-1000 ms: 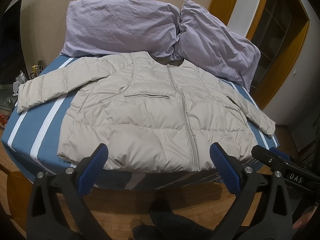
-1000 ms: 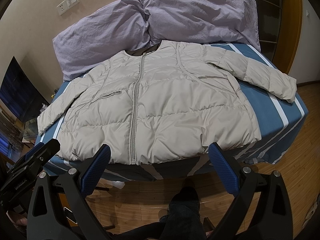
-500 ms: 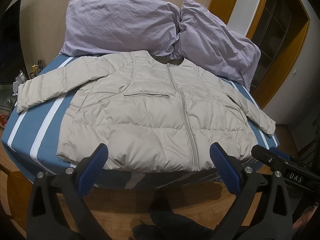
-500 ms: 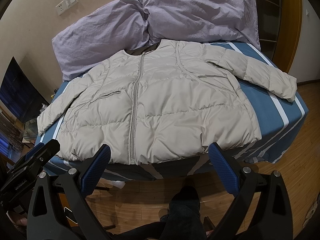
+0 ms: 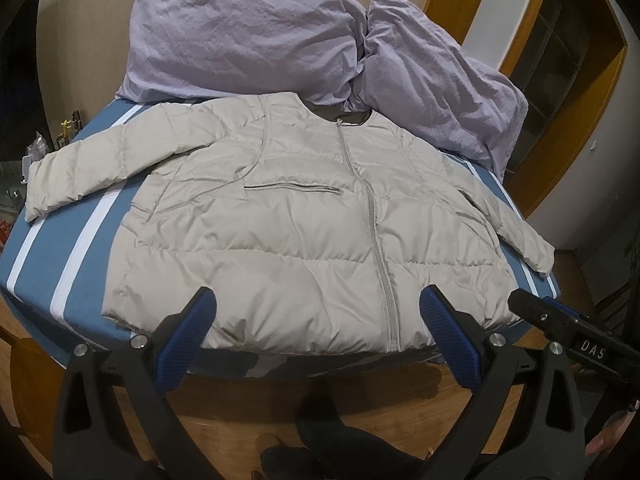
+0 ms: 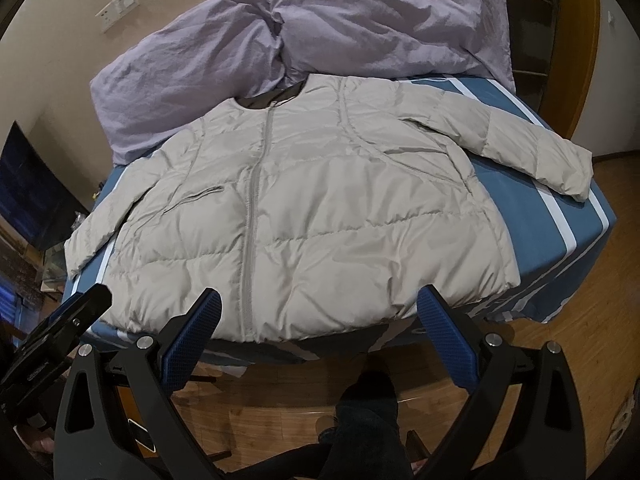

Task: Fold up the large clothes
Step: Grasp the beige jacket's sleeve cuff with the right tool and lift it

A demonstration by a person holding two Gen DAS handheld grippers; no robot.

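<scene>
Puffer jacket (image 5: 304, 232): flat, zipped, sleeves spread on striped bed (image 5: 52, 264), no fold made; left hand-held gripper (image 5: 316, 312) and right hand-held gripper (image 6: 318, 312) gaping, empty, short of hem.

jacket (image 5: 288, 240): quilted beige cloth, puffy, with a faint sheen and soft creases
zipper (image 5: 378, 236): grey tape, matt
pillows (image 5: 248, 40): lilac cloth, matt and heavily wrinkled
bed cover (image 5: 52, 248): blue and white striped cloth, smooth and matt
floor (image 6: 280, 412): wood, glossy
my left gripper (image 5: 316, 334): matt black plastic arms, blue ribbed pads, shiny metal screws
my right gripper (image 6: 318, 334): the same black plastic, blue textured pads
</scene>
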